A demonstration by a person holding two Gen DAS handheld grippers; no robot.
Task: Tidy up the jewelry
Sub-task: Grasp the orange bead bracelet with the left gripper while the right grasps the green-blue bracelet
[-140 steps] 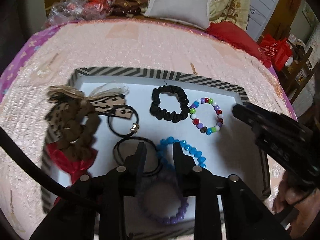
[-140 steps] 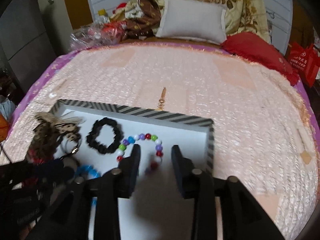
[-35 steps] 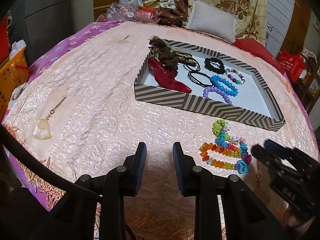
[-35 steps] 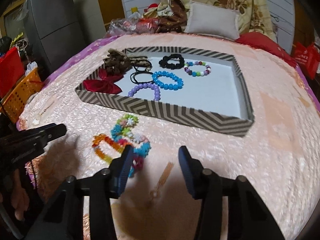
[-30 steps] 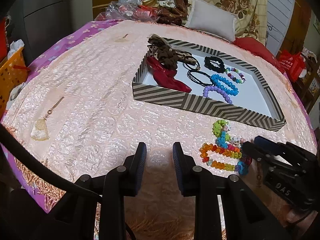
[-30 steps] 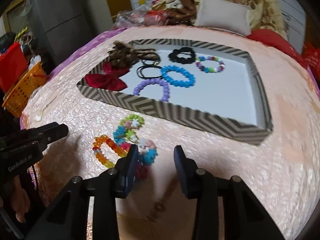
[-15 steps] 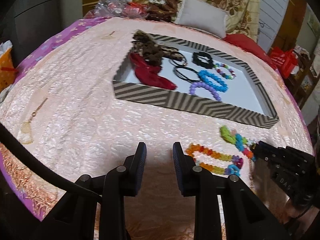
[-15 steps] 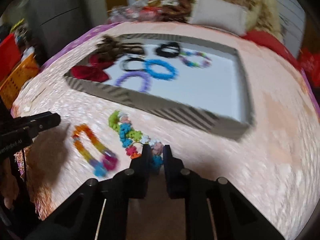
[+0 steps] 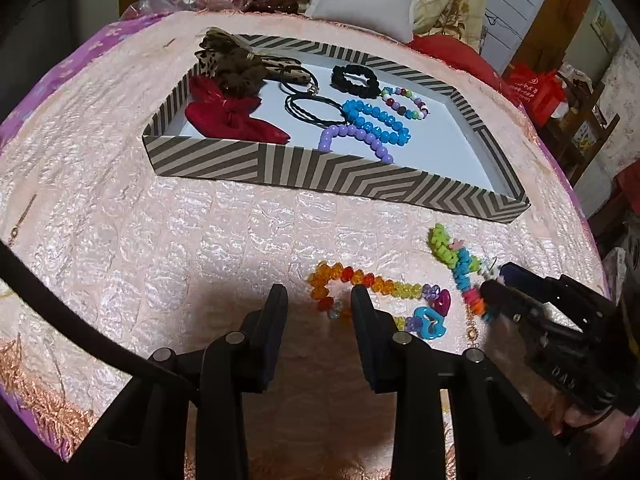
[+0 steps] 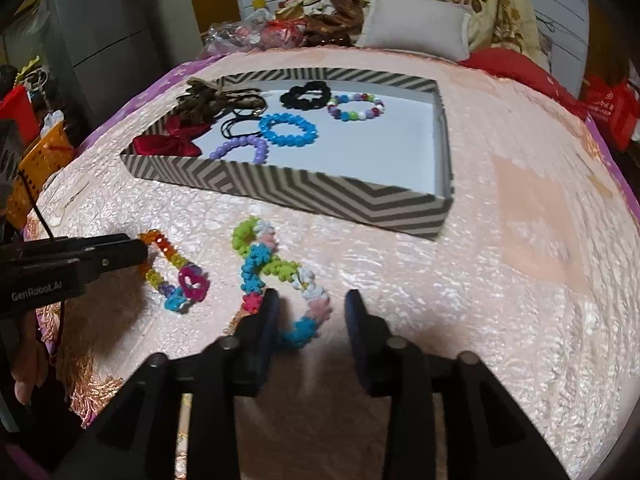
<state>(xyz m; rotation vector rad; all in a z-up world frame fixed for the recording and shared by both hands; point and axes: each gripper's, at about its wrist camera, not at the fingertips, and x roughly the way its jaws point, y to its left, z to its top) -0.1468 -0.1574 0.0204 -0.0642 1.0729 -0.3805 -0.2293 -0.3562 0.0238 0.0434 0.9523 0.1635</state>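
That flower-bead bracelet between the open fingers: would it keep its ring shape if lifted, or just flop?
Probably flop: the flower-bead bracelet already lies twisted and kinked on the bedspread, so it looks strung, not rigid. Its small plastic-looking beads suggest it is light. Pinched by the right gripper, the rest would likely dangle.

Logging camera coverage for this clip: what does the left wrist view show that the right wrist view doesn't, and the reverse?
Only the left wrist view shows the open left gripper from behind, a fingertip beside the orange-bead bracelet.

Only the right wrist view shows the grey cabinet, the orange basket, and the open right gripper straddling the flower-bead bracelet.

Both show the striped tray, the blue bracelet, the purple bracelet and the red bow.
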